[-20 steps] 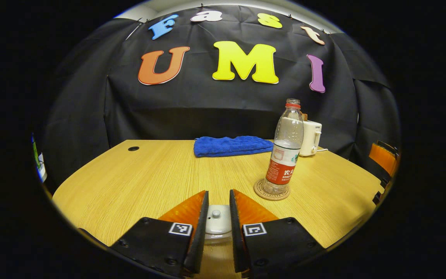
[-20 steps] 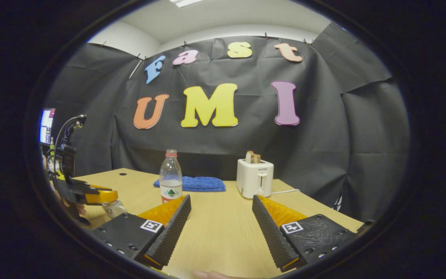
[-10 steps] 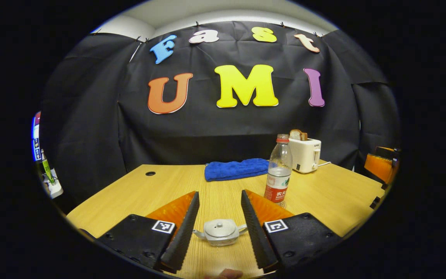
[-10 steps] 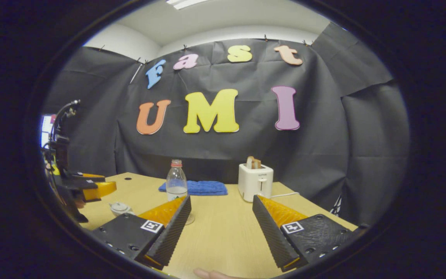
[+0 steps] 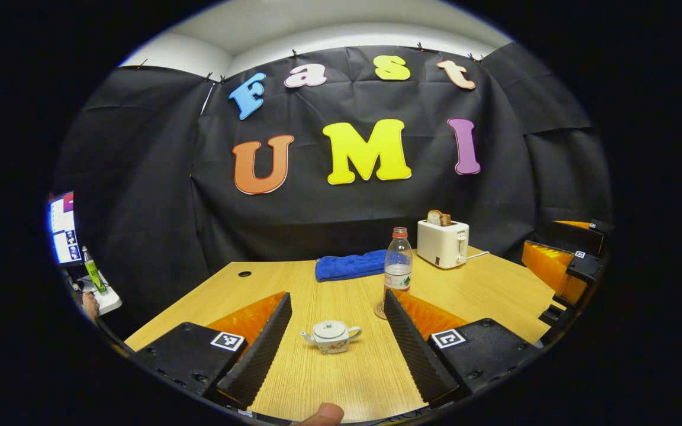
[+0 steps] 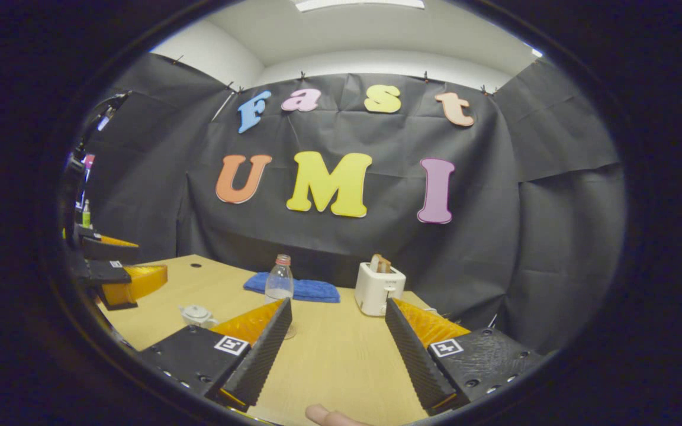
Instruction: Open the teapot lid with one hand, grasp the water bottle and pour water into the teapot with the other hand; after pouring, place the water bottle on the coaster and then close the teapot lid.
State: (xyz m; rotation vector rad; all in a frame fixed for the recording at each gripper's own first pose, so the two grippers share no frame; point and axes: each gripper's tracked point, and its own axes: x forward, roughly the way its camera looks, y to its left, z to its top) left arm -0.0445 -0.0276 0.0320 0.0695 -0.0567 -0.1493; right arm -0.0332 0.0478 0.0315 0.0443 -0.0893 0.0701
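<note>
On my table (image 5: 341,378) I count 1 teapot (image 5: 330,337), lid on, 1 water bottle (image 5: 398,265) standing on 1 coaster (image 5: 379,310), 1 towel (image 5: 350,265), 1 toaster (image 5: 442,244). My left gripper (image 5: 336,310) and right gripper (image 6: 338,316) both gape, gripping nothing.

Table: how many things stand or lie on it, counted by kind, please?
Teapot: 1
Bottle: 1
Coaster: 1
Towel: 1
Toaster: 1
Total: 5
</note>
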